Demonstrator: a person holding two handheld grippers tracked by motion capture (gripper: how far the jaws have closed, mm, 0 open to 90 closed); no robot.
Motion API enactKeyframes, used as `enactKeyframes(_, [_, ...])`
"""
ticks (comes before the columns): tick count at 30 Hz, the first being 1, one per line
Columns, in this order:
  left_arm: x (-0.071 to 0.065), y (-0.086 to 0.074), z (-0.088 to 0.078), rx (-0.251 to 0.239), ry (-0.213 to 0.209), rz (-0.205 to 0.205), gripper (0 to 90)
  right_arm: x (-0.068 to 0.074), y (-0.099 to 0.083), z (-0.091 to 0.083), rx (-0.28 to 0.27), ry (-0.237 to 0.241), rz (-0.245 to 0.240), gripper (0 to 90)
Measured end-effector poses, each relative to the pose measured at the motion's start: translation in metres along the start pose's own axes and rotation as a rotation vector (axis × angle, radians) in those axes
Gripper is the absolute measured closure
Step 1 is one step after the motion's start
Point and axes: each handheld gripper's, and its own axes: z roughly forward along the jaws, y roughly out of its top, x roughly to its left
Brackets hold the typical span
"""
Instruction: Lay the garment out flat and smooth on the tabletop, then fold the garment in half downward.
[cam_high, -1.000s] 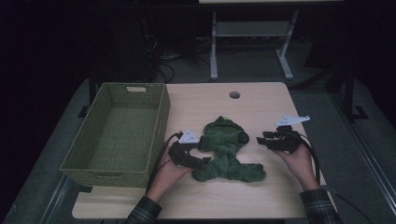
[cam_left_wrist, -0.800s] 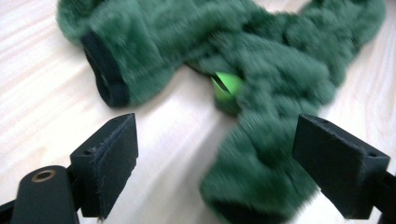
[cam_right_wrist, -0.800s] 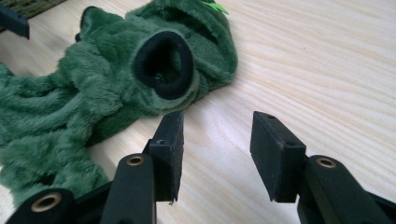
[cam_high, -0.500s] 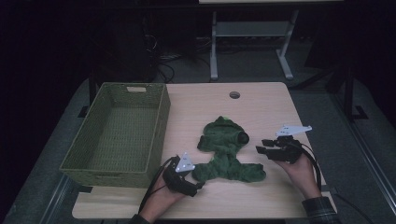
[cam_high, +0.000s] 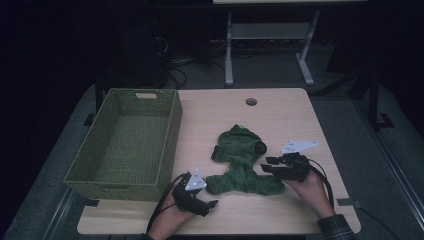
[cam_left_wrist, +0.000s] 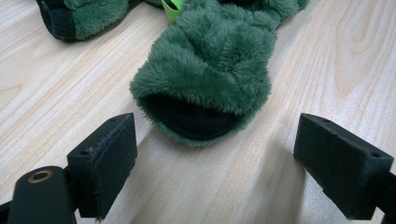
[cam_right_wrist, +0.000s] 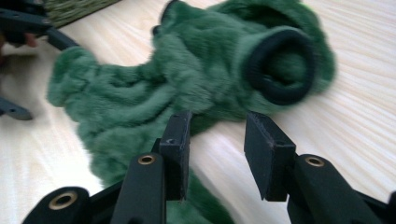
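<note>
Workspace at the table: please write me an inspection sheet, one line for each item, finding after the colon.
Surface: light wooden table with a round cable hole; bare apart from the items below.
Job's things: green plush garment lying flat near the front edge; empty green woven basket on the left.
Clutter: nothing seen.
Grippers: left gripper open, jaws wide before a black-lined cuff, not touching; right gripper open, jaws have just been closing at the plush edge, no grip seen.
Cables: one trails from each gripper toward the person.
Surroundings: dark room, grey floor, a desk frame behind.
</note>
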Motion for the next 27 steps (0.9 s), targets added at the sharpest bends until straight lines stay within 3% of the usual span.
enactKeyframes(27, [0.003,-0.005,-0.005,-0.006,0.002,-0.013,13.9,0.085,0.025,0.043,0.013,0.203,-0.148,66.4])
